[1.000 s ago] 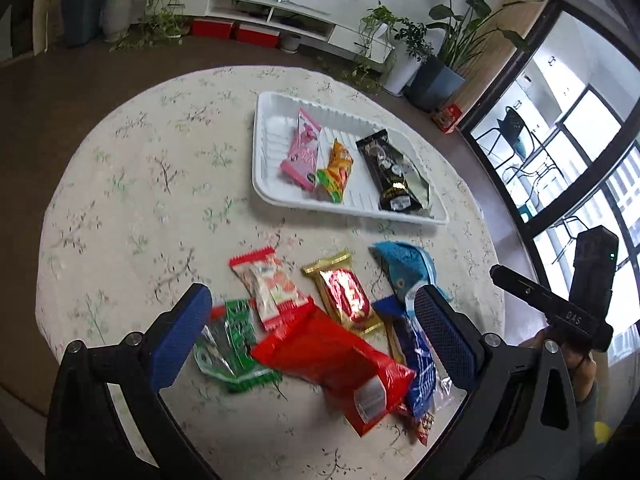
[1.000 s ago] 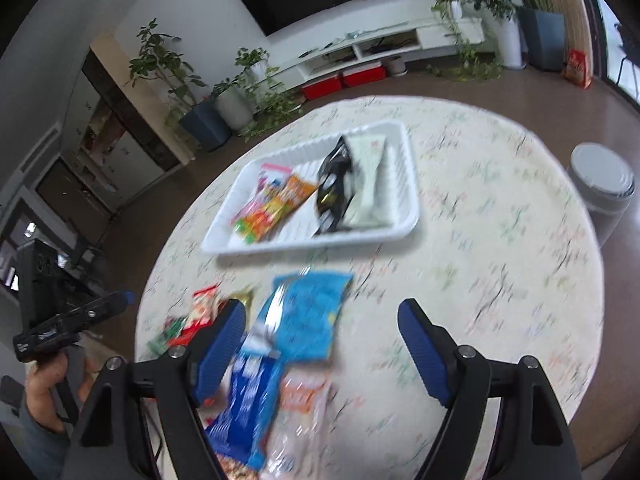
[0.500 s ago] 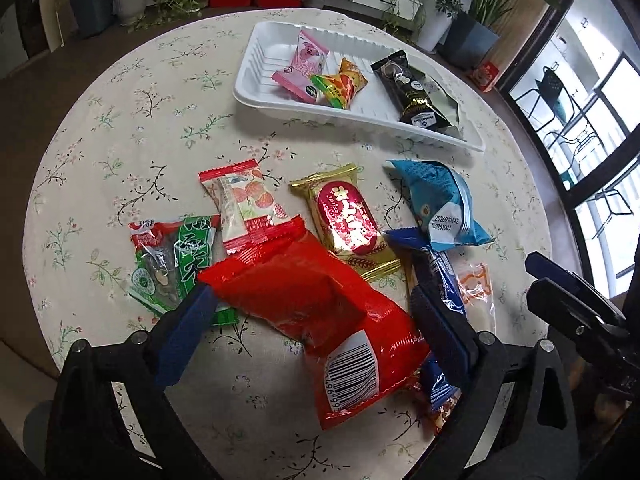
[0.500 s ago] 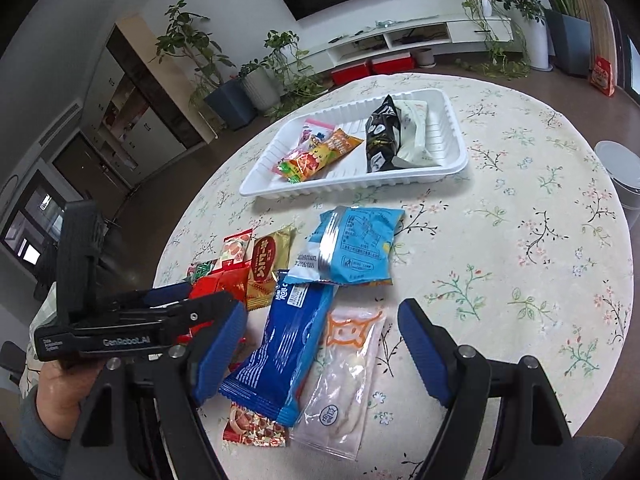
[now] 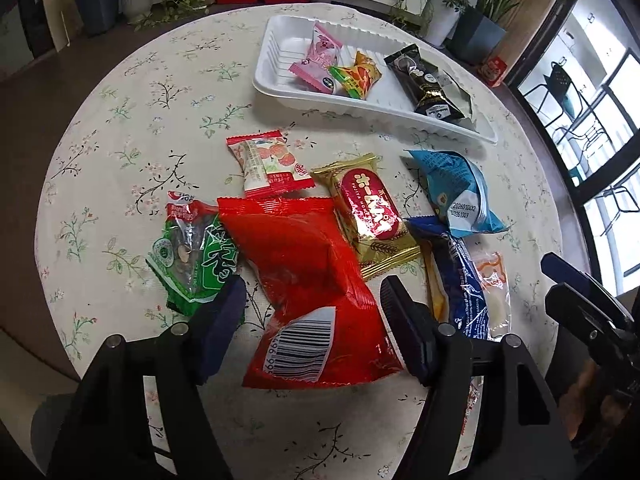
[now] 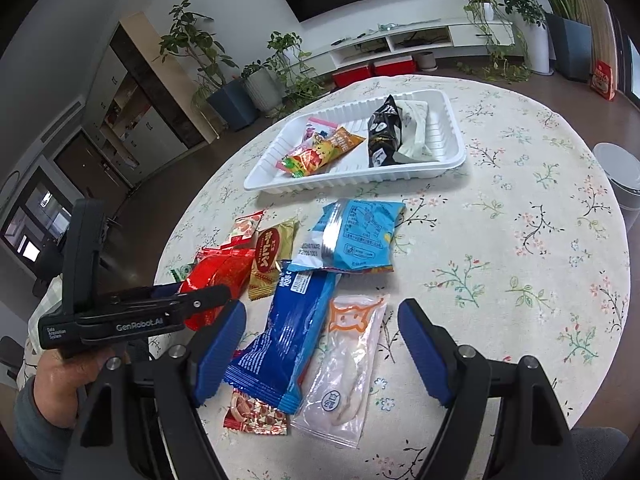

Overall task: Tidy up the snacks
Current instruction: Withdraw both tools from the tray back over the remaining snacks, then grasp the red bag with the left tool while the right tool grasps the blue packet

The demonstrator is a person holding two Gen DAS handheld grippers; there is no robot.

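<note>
My left gripper [image 5: 313, 284] points down over a large red snack bag [image 5: 296, 256] on the flowered table. Its jaws are closing with the bag between them; a gap still shows at the left pad. In the right wrist view, the left gripper's fingers [image 6: 200, 300] sit at the red bag [image 6: 218, 276]. My right gripper [image 6: 322, 308] hovers open above a dark blue packet [image 6: 288, 332] and a clear packet [image 6: 348, 364], holding nothing. The white tray [image 5: 360, 110] at the far side holds several packets: pink, orange, black and pale.
Loose near the red bag lie a green packet [image 5: 192, 256], a strawberry packet [image 5: 268, 164], a gold packet [image 5: 368, 212] and a light blue bag [image 5: 452, 192]. A small red packet [image 6: 256, 416] lies by the near table edge. A grey bin [image 6: 616, 176] stands beyond the table's right edge.
My left gripper has come down close over the red bag and its jaws have narrowed around it. The right gripper has shifted over the blue and clear packets, its jaws unchanged.
</note>
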